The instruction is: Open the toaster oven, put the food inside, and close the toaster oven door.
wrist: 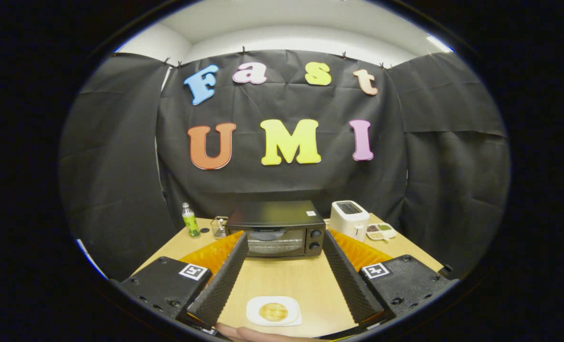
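Gripper view showed my gripper (282,240) spread wide, holding nothing, facing the shut toaster oven (276,229) across the counter (286,278); food (273,311) sat between my fingers. I judged the door's top edge the first target.

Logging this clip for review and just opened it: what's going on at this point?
A person's hand-held gripper hangs above a light wooden table, fingers spread wide and holding nothing. Beyond the fingertips sits a black toaster oven with its glass door shut. Between the fingers, nearer the camera, a round golden pastry lies on a white plate. Nothing has been touched yet, so opening the door seems the first step.
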{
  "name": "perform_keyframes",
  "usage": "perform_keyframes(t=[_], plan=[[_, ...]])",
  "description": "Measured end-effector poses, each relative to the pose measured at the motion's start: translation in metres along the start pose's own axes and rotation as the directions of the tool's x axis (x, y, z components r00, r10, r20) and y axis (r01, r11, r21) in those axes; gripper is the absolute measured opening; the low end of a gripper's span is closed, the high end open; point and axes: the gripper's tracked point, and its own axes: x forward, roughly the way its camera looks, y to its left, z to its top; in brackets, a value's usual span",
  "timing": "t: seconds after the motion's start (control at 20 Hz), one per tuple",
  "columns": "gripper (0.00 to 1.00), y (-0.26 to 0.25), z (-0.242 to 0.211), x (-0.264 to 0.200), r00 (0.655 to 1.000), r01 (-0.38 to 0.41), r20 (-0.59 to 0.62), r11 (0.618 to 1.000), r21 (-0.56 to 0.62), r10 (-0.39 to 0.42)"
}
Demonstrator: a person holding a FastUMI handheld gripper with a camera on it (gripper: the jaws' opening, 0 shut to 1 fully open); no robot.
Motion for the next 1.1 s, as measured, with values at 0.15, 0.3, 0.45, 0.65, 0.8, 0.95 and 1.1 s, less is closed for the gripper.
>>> perform_keyframes(t=[0.15, 0.3, 0.45, 0.65, 0.8, 0.95, 1.1], plan=[[1.00, -0.001, 0.005, -0.002, 1.000, 0.001, 0.027, 1.000, -0.016, 0.000], [1.00, -0.001, 0.007, 0.000, 0.999, 0.008, 0.045, 1.000, -0.023, -0.007], [1.00, 0.001, 0.003, 0.006, 0.999, 0.009, 0.053, 1.000, -0.028, -0.007], [1.00, 0.001, -0.005, 0.027, 0.999, 0.018, 0.038, 0.998, -0.059, -0.016], [1.00, 0.004, -0.009, 0.051, 1.000, 0.014, 0.024, 0.999, -0.048, -0.013], [1.00, 0.007, -0.016, 0.083, 1.000, 0.008, -0.003, 1.000, -0.020, -0.008], [1.00, 0.009, -0.025, 0.119, 0.999, 0.014, -0.048, 1.000, -0.023, -0.016]])
